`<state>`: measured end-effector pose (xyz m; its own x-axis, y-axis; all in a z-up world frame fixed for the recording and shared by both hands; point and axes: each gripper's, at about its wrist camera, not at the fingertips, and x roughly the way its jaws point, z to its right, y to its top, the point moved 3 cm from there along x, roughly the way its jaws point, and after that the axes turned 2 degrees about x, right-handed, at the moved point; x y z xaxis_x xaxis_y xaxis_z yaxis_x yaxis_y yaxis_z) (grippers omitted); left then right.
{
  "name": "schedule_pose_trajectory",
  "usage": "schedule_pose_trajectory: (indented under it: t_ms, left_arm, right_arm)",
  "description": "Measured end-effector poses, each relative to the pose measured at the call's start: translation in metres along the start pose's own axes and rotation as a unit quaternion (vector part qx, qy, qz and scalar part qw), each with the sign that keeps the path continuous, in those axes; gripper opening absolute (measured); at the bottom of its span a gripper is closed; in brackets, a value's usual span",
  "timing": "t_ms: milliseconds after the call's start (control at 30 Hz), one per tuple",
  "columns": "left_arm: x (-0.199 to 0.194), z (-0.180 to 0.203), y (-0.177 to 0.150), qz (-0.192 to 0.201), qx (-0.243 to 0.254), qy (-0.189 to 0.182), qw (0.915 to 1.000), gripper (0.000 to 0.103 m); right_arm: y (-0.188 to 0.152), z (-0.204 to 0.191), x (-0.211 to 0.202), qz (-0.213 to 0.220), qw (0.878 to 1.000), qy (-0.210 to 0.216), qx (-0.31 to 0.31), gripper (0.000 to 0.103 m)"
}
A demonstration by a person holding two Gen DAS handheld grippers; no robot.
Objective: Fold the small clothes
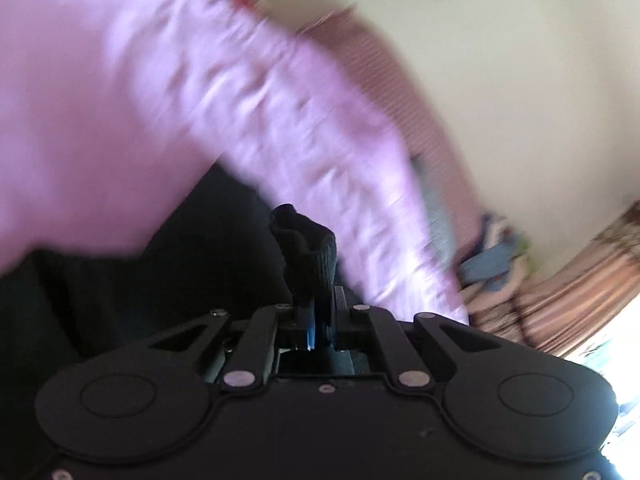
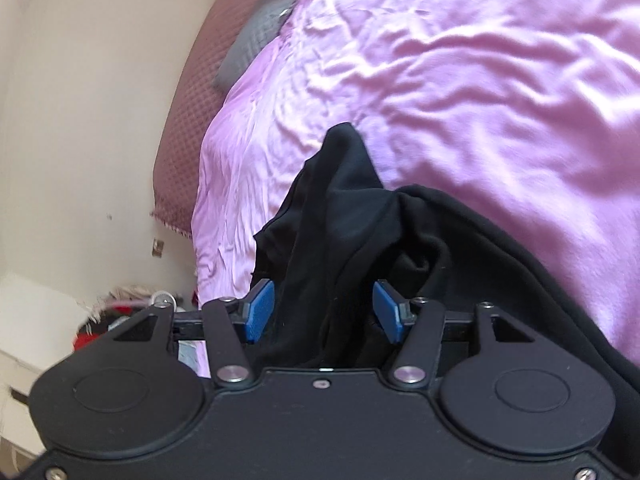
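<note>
A black garment (image 2: 360, 216) lies bunched on a pink bedsheet (image 2: 480, 60). In the right wrist view my right gripper (image 2: 324, 312) is open, its blue pads (image 2: 260, 312) standing on either side of a fold of the black cloth that runs between them. In the blurred left wrist view my left gripper (image 1: 316, 312) is shut on a ribbed edge of the black garment (image 1: 308, 252), which sticks up from between the fingers. More black cloth (image 1: 160, 280) spreads to the left over the pink bedsheet (image 1: 160, 100).
A cream wall (image 2: 80, 100) stands to the left of the bed in the right wrist view. A grey pillow (image 2: 256, 44) lies on a maroon quilted cover (image 2: 192, 120). Clutter and a white drawer unit (image 2: 24, 328) sit on the floor. Striped bedding (image 1: 560, 300) shows in the left wrist view.
</note>
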<state>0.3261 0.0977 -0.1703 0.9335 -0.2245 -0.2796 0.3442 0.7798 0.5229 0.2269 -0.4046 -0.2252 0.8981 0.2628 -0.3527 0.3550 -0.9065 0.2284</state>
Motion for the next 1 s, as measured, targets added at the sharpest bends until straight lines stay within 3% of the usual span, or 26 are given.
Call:
schedule_pose_trajectory:
  t_ms: [33, 100, 233, 333, 367, 400, 433, 500, 567, 733, 867, 1000]
  left_arm:
    - [-0.010, 0.004, 0.004, 0.017, 0.009, -0.010, 0.9998, 0.004]
    - [-0.014, 0.003, 0.007, 0.012, 0.019, -0.008, 0.9997, 0.004]
    - [-0.005, -0.022, -0.002, -0.020, 0.009, 0.038, 0.9990, 0.004]
    - [-0.008, -0.035, -0.013, -0.020, -0.002, 0.054, 0.9983, 0.004]
    - [-0.010, -0.037, -0.016, -0.018, -0.005, 0.054, 0.9984, 0.004]
    - [-0.013, -0.038, -0.017, -0.013, -0.011, 0.049, 0.9986, 0.004]
    - [-0.016, -0.037, -0.016, -0.003, -0.013, 0.044, 0.9989, 0.004]
    - [-0.033, -0.026, -0.015, 0.032, 0.003, 0.018, 0.9993, 0.004]
    - [-0.047, -0.022, -0.017, 0.050, 0.005, 0.017, 0.9986, 0.004]
    - [-0.028, -0.070, -0.043, -0.012, -0.018, 0.110, 0.9937, 0.004]
    - [-0.035, -0.071, -0.044, -0.013, -0.006, 0.097, 0.9951, 0.005]
    - [-0.051, -0.058, -0.032, -0.011, -0.015, 0.095, 0.9953, 0.006]
  right_arm:
    - [0.000, 0.002, 0.002, 0.000, 1.000, 0.001, 0.007, 0.059]
    - [0.002, 0.006, 0.008, 0.001, 1.000, 0.005, 0.019, 0.059]
    - [0.008, 0.015, 0.023, 0.017, 0.998, 0.003, 0.055, 0.059]
    - [0.016, 0.023, 0.027, 0.047, 0.996, -0.009, 0.081, 0.058]
    - [0.018, 0.024, 0.028, 0.050, 0.995, -0.006, 0.088, 0.050]
    - [0.020, 0.025, 0.031, 0.048, 0.995, -0.007, 0.092, 0.023]
    - [0.023, 0.024, 0.031, 0.043, 0.995, -0.010, 0.089, 0.008]
    - [0.027, 0.015, 0.021, 0.054, 0.996, 0.005, 0.068, 0.006]
    - [0.028, 0.008, 0.008, 0.073, 0.997, -0.005, 0.037, 0.006]
    - [0.021, 0.041, 0.019, 0.054, 0.994, -0.074, 0.055, 0.004]
    - [0.018, 0.042, 0.010, 0.069, 0.993, -0.079, 0.051, 0.003]
    - [0.019, 0.026, -0.008, 0.078, 0.993, -0.069, 0.053, 0.011]
